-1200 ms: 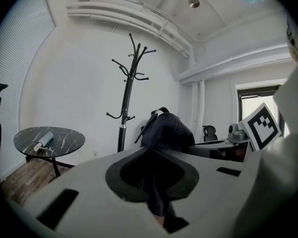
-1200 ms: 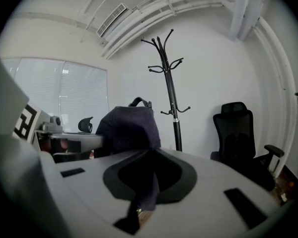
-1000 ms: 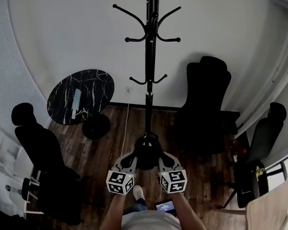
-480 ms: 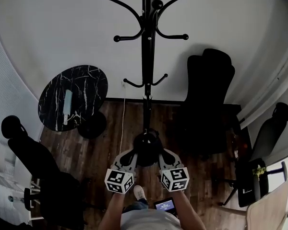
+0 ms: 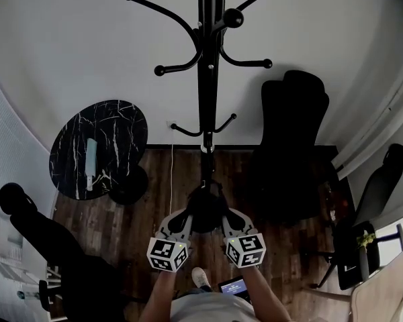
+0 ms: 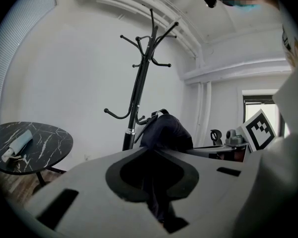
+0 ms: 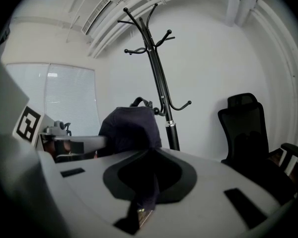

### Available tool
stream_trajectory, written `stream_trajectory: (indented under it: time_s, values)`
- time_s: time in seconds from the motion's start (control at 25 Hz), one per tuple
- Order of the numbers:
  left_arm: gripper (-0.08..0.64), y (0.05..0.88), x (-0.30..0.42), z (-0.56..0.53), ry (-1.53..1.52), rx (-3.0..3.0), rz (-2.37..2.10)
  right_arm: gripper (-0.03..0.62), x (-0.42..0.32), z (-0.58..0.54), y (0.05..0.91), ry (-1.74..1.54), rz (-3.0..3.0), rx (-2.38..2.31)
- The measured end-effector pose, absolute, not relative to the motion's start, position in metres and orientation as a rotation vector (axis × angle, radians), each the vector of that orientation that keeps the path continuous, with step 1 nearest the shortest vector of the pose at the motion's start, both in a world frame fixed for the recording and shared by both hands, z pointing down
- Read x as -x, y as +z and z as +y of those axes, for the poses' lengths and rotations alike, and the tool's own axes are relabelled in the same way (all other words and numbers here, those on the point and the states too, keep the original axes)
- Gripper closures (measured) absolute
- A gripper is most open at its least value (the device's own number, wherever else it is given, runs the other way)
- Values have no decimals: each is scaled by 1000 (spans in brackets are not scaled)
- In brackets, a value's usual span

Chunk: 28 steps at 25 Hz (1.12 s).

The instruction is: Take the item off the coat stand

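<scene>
The black coat stand (image 5: 207, 79) rises against the white wall, its hooks bare in the head view. A dark navy cap (image 5: 205, 210) hangs low in front of the stand's pole, between my two grippers. My left gripper (image 5: 181, 219) is shut on the cap's fabric from the left, and my right gripper (image 5: 231, 219) is shut on it from the right. In the left gripper view the cap (image 6: 166, 131) bulges just past the jaws (image 6: 156, 182). The right gripper view shows the cap (image 7: 130, 127) with a strip of it pinched in the jaws (image 7: 144, 185). The stand's base is hidden behind the cap.
A round black marble table (image 5: 114, 123) with a pale rolled item (image 5: 91, 159) stands at the left. Black office chairs sit at the right of the stand (image 5: 292, 133), at the lower left (image 5: 47, 240) and at the far right (image 5: 373, 200). A wooden chair (image 5: 386, 294) is at the bottom right.
The head view has shifted, so the stand's upper hooks look larger and the table sits further left. Both grippers and the cap stay in almost the same place.
</scene>
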<state>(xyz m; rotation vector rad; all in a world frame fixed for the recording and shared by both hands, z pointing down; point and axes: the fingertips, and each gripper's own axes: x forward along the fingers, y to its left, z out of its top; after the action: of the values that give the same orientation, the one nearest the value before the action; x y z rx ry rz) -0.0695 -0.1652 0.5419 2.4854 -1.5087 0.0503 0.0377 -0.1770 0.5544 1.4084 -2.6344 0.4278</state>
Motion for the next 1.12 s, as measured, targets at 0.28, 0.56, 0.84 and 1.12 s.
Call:
stream_trajectory:
  time_s: [0.28, 0.56, 0.84, 1.12]
  values:
    - [529, 538, 72, -196, 14, -2532, -1466, 565, -35, -207, 550, 382, -2606, -1463]
    - [529, 539, 73, -207, -7, -2539, -1442, 565, -35, -213, 548, 391, -2590, -1494]
    - [529, 541, 70, -213, -55, -2538, -1417, 565, -38, -218, 553, 405, -2579, -1524]
    - [529, 546, 67, -214, -29, -2532, -1422, 565, -41, -222, 557, 409, -2575, -1515]
